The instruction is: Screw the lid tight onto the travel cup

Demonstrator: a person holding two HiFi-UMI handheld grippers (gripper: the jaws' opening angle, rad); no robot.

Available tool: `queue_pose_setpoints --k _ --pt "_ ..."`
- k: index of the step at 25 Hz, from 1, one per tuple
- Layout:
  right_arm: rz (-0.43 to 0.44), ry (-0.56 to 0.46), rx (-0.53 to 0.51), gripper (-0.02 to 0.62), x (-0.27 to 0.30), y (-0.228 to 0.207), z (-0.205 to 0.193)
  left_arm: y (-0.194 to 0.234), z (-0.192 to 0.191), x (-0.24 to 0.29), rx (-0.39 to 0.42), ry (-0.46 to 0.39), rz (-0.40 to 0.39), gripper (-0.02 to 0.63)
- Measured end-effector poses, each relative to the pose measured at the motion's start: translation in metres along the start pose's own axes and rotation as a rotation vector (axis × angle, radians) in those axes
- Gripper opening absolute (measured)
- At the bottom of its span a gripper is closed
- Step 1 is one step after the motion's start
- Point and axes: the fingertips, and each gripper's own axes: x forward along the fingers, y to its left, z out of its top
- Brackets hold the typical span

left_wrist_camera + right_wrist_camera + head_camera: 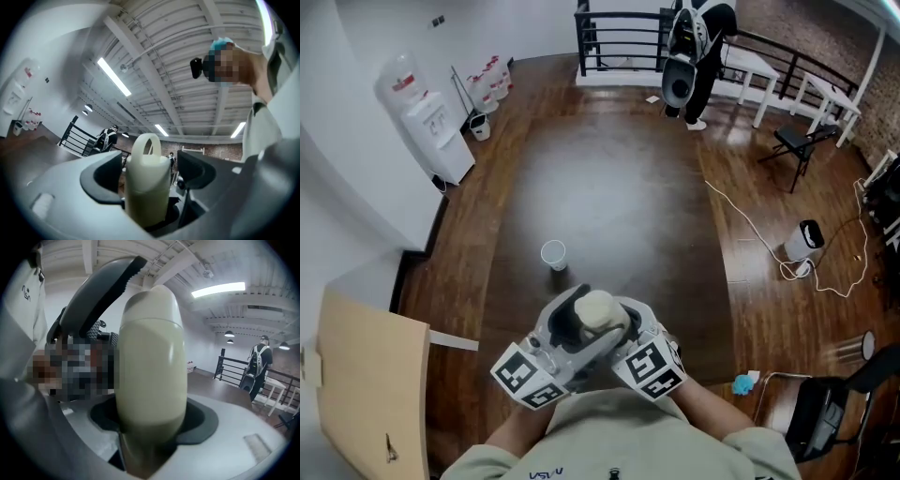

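Looking down in the head view, the cream travel cup [598,309] sat close to the person's chest, between the left gripper [565,326] and the right gripper [628,323]. Over in the left gripper view, the jaws stood apart around the looped lid [146,152], with a gap on one side and no squeeze. The right gripper view had its jaws clamped on the cup's body. The lid looked seated, but its tightness couldn't be read, so more turns probably remained.
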Motion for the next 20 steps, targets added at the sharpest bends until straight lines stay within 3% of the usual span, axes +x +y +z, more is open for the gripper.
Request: queue_pose_setpoints --k 3,8,15,20 --pt "-0.003 0.014 -0.012 0.302 0.003 0.004 -0.003 0.004 -0.001 -0.001 0.006 0.012 0.008 0.285" --pt "0.047 0.019 -0.017 0.302 0.0 0.008 -0.003 0.003 -0.001 -0.001 0.006 0.035 -0.039 0.3" --pt "0.348 0.05 0.035 0.302 -0.016 0.038 -0.002 -0.015 0.004 -0.001 -0.007 0.104 -0.282 0.302" --pt "0.584 -0.009 0.065 0.301 -0.029 0.063 0.006 -0.035 0.009 -0.005 -0.072 0.12 -0.514 0.301"
